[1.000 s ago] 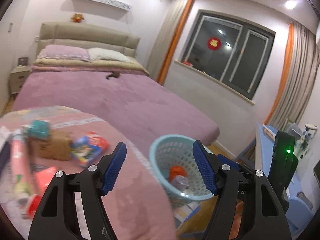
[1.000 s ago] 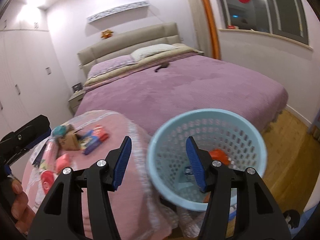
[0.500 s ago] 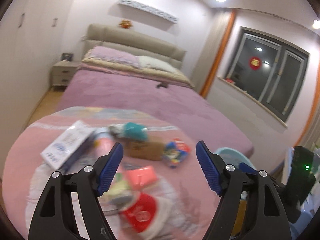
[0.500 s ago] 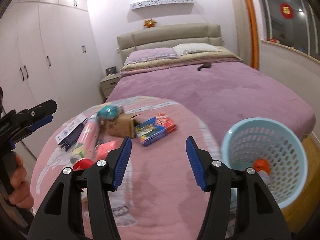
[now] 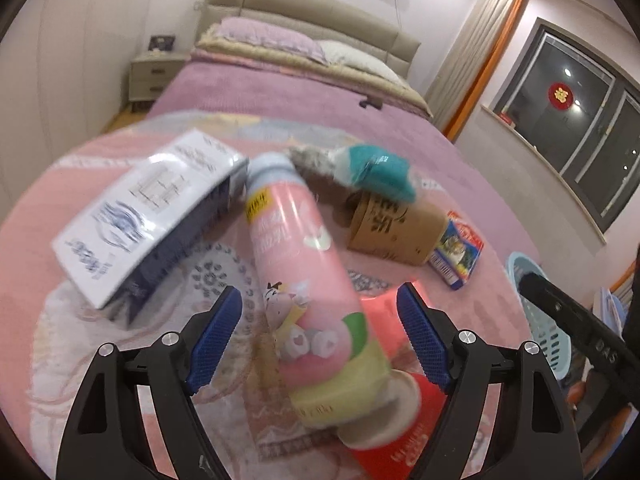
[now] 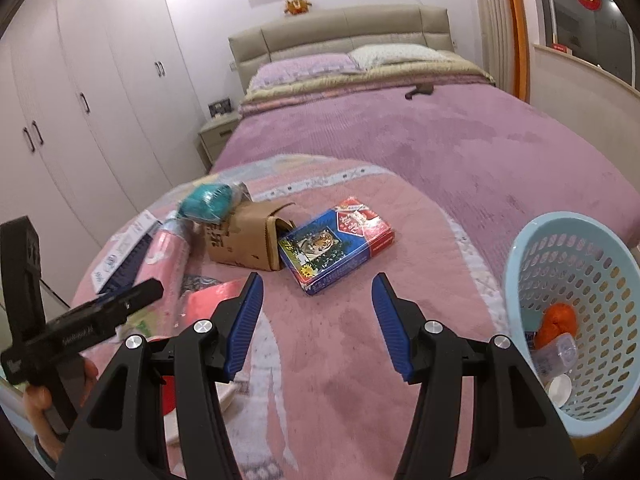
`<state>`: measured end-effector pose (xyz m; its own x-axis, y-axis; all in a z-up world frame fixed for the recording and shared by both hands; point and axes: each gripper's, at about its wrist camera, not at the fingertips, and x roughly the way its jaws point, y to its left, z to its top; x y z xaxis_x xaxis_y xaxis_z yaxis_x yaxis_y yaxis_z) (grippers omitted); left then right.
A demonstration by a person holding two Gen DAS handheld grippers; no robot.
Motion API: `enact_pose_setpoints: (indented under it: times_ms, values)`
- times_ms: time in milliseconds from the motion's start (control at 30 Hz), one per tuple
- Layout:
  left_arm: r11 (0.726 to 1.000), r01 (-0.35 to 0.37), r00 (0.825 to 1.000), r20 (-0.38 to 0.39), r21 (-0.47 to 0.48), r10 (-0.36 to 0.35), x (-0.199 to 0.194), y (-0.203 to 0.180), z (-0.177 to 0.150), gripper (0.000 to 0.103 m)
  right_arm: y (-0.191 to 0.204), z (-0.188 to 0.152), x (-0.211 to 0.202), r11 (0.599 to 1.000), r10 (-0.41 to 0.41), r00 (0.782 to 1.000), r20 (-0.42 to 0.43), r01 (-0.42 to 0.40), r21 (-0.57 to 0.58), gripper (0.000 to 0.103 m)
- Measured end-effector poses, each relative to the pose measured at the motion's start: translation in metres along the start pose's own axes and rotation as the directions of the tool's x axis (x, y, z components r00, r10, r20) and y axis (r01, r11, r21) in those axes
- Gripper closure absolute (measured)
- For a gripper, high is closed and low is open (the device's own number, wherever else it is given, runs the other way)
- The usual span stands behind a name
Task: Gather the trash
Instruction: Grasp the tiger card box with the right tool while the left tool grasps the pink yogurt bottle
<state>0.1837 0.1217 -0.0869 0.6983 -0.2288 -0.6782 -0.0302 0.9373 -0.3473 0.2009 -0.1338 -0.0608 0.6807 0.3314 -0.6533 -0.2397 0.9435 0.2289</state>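
Pink tube bottle point(image 5: 304, 276), pale cap, cartoon print, yellow-green base: lying on its side on pink blanket, cap toward 12, base toward 5, resting over red cup lid point(image 5: 394, 432). White/navy box point(image 5: 148, 216) at 10 of bottle, tilted, touching it near cap. Teal wrapper point(image 5: 376, 172) atop brown carton point(image 5: 394, 228), at 1 of bottle; carton on its side, flap open. Blue/red tiger box point(image 6: 336, 244) lying flat, touching carton at 3. Red-pink packet point(image 6: 208, 300) partly hidden. Pale-blue perforated basket point(image 6: 576, 264) off blanket edge at 4, upright; orange item point(image 6: 558, 320), clear plastic piece, white cap inside.
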Motion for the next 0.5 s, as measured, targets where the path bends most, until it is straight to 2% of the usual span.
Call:
enact_pose_setpoints:
  times_ms: [100, 200, 333, 367, 400, 467, 500]
  values:
    - [0.999, 0.025, 1.000, -0.019, -0.026, -0.025, 0.008, 0.012, -0.002, 0.027, 0.006, 0.002, 0.023, 1.000, -0.026, 0.999, -0.034, 0.026, -0.010, 0.050]
    - [0.997, 0.073, 0.997, -0.002, -0.032, -0.073, 0.004, 0.018, -0.003, 0.027, 0.011, 0.003, 0.041, 0.999, -0.049, 0.997, -0.057, 0.048, -0.023, 0.050]
    - [0.996, 0.073, 0.997, -0.007, -0.044, -0.073, 0.004, 0.021, -0.003, 0.028, 0.011, 0.005, 0.059, 0.997, -0.079, 0.993, -0.090, 0.078, -0.022, 0.050]
    - [0.997, 0.064, 0.998, -0.007, -0.038, -0.065, 0.004, 0.020, -0.004, 0.029, 0.010, 0.005, 0.063, 0.996, -0.092, 0.991, -0.100, 0.090, -0.018, 0.053]
    - [0.999, 0.047, 0.999, -0.006, -0.027, -0.047, 0.004, 0.018, -0.005, 0.032, 0.009, 0.004, 0.065, 0.995, -0.099, 0.989, -0.112, 0.098, -0.015, 0.061]
    - [0.999, 0.037, 0.999, -0.006, -0.013, -0.037, 0.004, 0.014, -0.006, 0.036, 0.004, 0.002, 0.066, 0.996, -0.090, 0.987, -0.131, 0.091, 0.002, 0.065]
    - [0.999, 0.041, 0.999, -0.008, -0.010, -0.041, 0.004, 0.013, -0.006, 0.041, 0.001, 0.001, 0.064, 0.995, -0.101, 0.986, -0.132, 0.104, 0.012, 0.066]
